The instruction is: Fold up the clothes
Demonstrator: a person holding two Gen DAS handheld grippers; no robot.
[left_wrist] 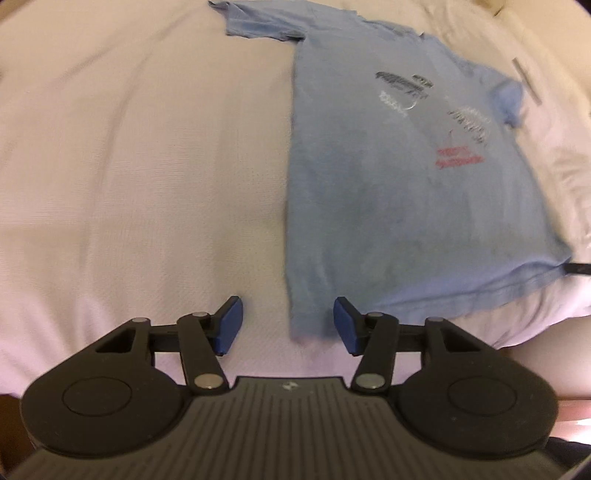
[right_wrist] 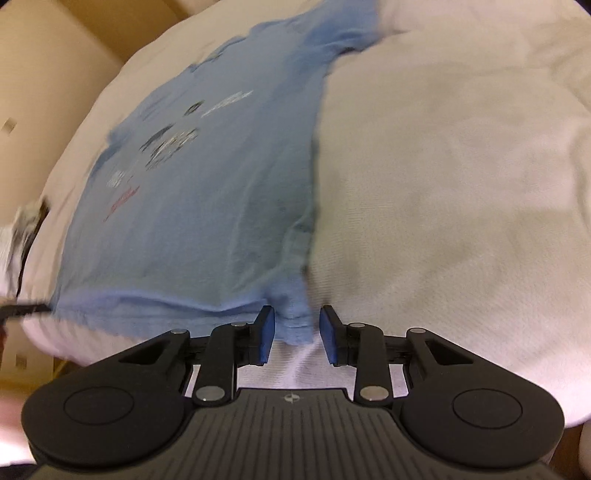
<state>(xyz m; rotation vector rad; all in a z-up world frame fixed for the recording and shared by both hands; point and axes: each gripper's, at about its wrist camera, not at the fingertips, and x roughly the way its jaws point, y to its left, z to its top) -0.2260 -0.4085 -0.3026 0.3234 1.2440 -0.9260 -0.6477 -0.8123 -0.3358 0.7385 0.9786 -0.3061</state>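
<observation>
We saw that the folding was almost not begun: the blue T-shirt lay spread flat on the white bed cover, print side up, with 1 sleeve still stretched out at the far left and the body in 1 flat layer, so we judged that all the folds were still left to do. In the left wrist view, the left gripper stood over the near left corner of the hem, its jaws partly open, and this corner lay between the 2 blue pads without being pinched. In the right wrist view, the right gripper stood at the near right corner of the hem, where the cloth was a little bunched; its jaws were narrower, the corner sat between them, but a gap showed on both sides, so we judged that it held nothing yet.
</observation>
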